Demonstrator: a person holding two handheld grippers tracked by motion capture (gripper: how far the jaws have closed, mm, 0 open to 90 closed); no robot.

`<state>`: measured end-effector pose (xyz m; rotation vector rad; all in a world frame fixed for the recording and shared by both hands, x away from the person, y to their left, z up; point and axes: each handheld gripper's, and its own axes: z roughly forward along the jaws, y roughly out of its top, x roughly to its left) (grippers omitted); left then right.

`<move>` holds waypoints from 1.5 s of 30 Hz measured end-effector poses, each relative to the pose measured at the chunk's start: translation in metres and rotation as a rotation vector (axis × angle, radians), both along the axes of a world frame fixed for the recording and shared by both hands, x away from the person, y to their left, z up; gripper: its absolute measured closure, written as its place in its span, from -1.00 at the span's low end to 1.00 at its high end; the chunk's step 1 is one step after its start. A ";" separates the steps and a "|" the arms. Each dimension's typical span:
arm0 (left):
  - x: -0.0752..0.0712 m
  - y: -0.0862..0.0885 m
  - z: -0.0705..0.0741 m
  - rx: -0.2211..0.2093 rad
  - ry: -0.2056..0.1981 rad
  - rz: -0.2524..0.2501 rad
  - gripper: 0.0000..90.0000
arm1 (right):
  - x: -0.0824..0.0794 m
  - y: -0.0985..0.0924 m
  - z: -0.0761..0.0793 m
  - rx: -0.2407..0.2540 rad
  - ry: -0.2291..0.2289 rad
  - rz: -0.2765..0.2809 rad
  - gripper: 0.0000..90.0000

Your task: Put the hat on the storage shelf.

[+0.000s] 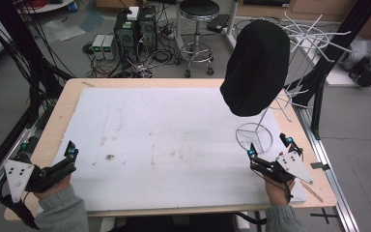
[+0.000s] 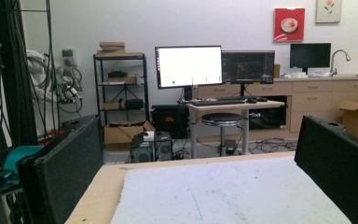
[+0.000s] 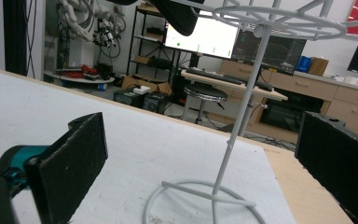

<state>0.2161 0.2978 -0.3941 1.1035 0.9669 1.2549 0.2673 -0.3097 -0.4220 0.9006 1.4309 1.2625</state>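
A black hat hangs on a white wire rack at the table's right side. The rack's ring base rests on the white sheet. My right gripper is open just in front of that base, with nothing held. In the right gripper view the rack's thin pole rises between the open jaws of the right gripper, farther off, and the hat's edge shows at the top. My left gripper is open at the front left corner, and the left gripper view shows the left gripper over bare sheet.
The wooden table is bare around the sheet. Black frame posts stand to the right and cables hang at the left. Beyond the far edge are a stool and computer towers on the floor.
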 end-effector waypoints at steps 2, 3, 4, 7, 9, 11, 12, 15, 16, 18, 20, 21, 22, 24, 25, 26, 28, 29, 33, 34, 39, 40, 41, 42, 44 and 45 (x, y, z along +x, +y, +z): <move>0.001 0.000 0.000 0.004 -0.004 0.001 -0.96 | 0.000 0.000 0.000 0.004 0.002 -0.001 -0.97; 0.001 0.000 0.000 0.006 -0.005 0.001 -0.96 | 0.000 0.000 0.000 0.001 0.002 -0.001 -0.97; 0.001 0.000 0.000 0.007 -0.003 0.000 -0.96 | 0.000 0.000 0.000 -0.002 0.001 -0.003 -0.97; 0.000 -0.001 0.000 0.014 -0.003 -0.002 -0.96 | 0.001 0.000 0.000 -0.006 -0.005 -0.007 -0.97; -0.001 0.000 0.000 0.022 -0.003 0.000 -0.96 | 0.001 0.001 0.000 -0.004 -0.004 -0.005 -0.97; -0.002 0.000 0.000 0.021 -0.003 0.002 -0.96 | 0.002 0.002 0.000 -0.011 -0.005 -0.003 -0.97; -0.002 0.000 0.000 0.022 -0.001 0.005 -0.96 | 0.003 0.003 0.000 -0.008 -0.006 -0.001 -0.97; -0.003 0.002 -0.001 0.025 0.001 0.009 -0.96 | 0.004 0.005 0.001 -0.018 -0.008 0.000 -0.97; -0.003 0.002 -0.001 0.024 0.003 0.007 -0.96 | 0.004 0.006 0.000 -0.021 -0.004 0.003 -0.97; -0.002 0.002 -0.001 0.025 0.004 0.005 -0.96 | 0.005 0.006 0.000 -0.024 -0.006 0.002 -0.97; -0.001 0.001 -0.002 0.028 0.004 0.000 -0.96 | 0.005 0.006 0.000 -0.020 -0.004 0.000 -0.97; -0.001 0.000 -0.002 0.035 0.007 -0.002 -0.96 | 0.005 0.005 0.000 -0.021 -0.007 -0.002 -0.97; 0.000 0.000 -0.002 0.035 0.008 -0.006 -0.96 | 0.004 0.006 0.000 -0.014 -0.004 -0.003 -0.97; 0.000 -0.002 -0.002 0.039 0.009 -0.011 -0.96 | 0.004 0.005 0.001 -0.014 -0.007 -0.002 -0.97; 0.001 -0.003 -0.002 0.037 0.008 -0.013 -0.96 | 0.004 0.005 0.001 -0.015 -0.006 -0.001 -0.97; 0.001 -0.003 -0.002 0.040 0.009 -0.014 -0.96 | 0.003 0.004 0.000 -0.014 -0.003 -0.001 -0.97; 0.003 -0.005 -0.002 0.042 0.006 -0.020 -0.96 | 0.001 0.003 0.000 -0.019 -0.005 -0.004 -0.97; 0.004 -0.006 -0.002 0.043 0.005 -0.023 -0.96 | 0.000 0.002 0.000 -0.021 -0.006 -0.005 -0.97; 0.009 -0.012 -0.003 0.067 0.011 -0.036 -0.96 | -0.003 -0.004 0.000 0.000 -0.006 -0.021 -0.97; 0.010 -0.013 -0.003 0.071 0.014 -0.042 -0.96 | -0.004 -0.006 0.000 0.002 -0.003 -0.027 -0.97; 0.017 -0.018 -0.004 0.061 0.009 -0.059 -0.96 | -0.009 -0.013 -0.001 0.008 0.004 -0.050 -0.97; 0.018 -0.018 -0.004 0.064 0.012 -0.063 -0.96 | -0.010 -0.015 -0.001 0.005 0.003 -0.054 -0.97; 0.019 -0.020 -0.004 0.066 0.014 -0.066 -0.96 | -0.011 -0.016 0.000 0.004 0.002 -0.058 -0.97; 0.020 -0.021 -0.004 0.068 0.017 -0.071 -0.96 | -0.012 -0.017 0.000 0.004 -0.001 -0.063 -0.97; 0.022 -0.024 -0.004 0.075 0.016 -0.079 -0.96 | -0.015 -0.021 0.000 0.010 0.001 -0.072 -0.97; 0.022 -0.025 -0.004 0.084 0.013 -0.081 -0.96 | -0.015 -0.022 0.000 0.012 -0.002 -0.078 -0.97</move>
